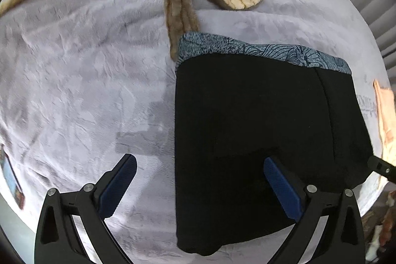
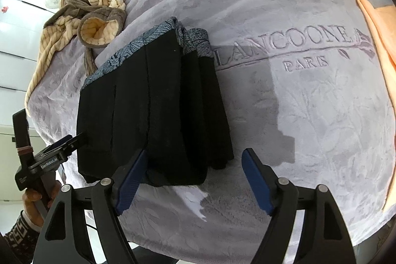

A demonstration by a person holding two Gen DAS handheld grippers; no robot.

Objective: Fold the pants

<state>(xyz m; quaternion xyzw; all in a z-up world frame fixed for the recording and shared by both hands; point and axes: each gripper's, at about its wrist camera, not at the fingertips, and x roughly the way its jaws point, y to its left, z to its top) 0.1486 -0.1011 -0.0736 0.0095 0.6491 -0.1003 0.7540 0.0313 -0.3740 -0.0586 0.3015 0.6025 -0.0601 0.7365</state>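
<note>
**While both tools hang empty, the pants lie folded on the bed**

As far as we can judge, the black pants (image 2: 153,115) are folded into a compact block on the grey blanket (image 2: 309,115), the patterned waistband (image 1: 262,51) turned to the far side, away from us. In the right wrist view the layers stack along the block's right edge, which suggests the folding is done or close to it. A striped robe (image 2: 99,6) lies bunched beyond the pants, its belt reaching to the waistband corner, and an orange cloth (image 2: 381,41) sits well off to the right, so neither hinders the work.

Our left gripper (image 1: 200,165) hovers with its jaws spread wide, one blue pad (image 1: 118,187) over bare blanket and the other over the near part of the pants; it grips nothing. Our right gripper (image 2: 195,160) is likewise spread wide, straddling the near right corner of the block. We cannot tell whether its left pad brushes the cloth, but nothing is clamped
</note>
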